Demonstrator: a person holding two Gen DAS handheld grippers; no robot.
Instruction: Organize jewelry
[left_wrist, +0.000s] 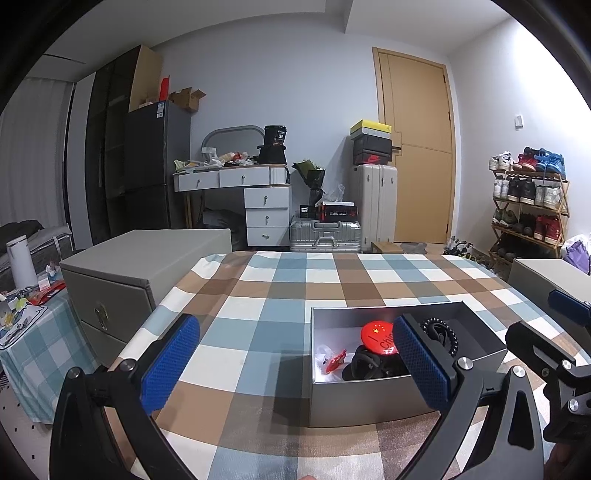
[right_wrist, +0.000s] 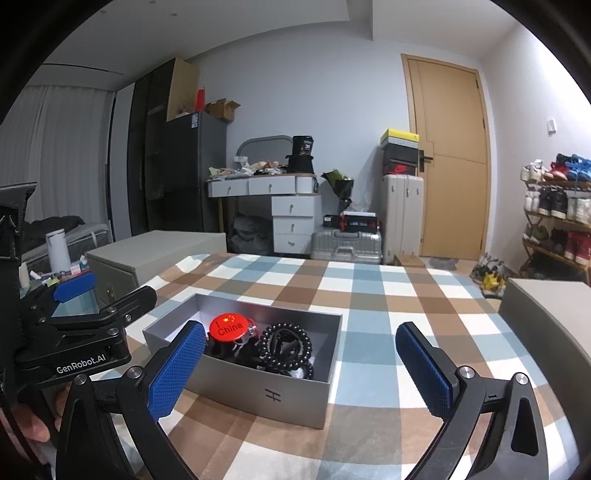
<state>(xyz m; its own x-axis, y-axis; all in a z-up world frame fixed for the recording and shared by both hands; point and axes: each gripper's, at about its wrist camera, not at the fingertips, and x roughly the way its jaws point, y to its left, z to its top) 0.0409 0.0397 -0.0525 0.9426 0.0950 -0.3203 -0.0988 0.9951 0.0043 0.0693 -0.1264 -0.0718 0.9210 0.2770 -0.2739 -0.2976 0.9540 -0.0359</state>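
The grey box (right_wrist: 255, 384) sits on the checked cloth (right_wrist: 373, 295), with bare cloth beyond and to its right. My left gripper (left_wrist: 295, 360) and right gripper (right_wrist: 301, 363) both hang spread wide, holding nothing. Inside lie a red badge (right_wrist: 227, 325) and black beads (right_wrist: 286, 341); the rest is a dark tangle

A grey box (right_wrist: 258, 391) is sitting on the checked tablecloth (right_wrist: 369, 295), holding a red "China" badge (right_wrist: 227, 326) and black bead bracelets (right_wrist: 286, 341), as the right gripper (right_wrist: 301, 369) is hovering wide open at the table's near edge.
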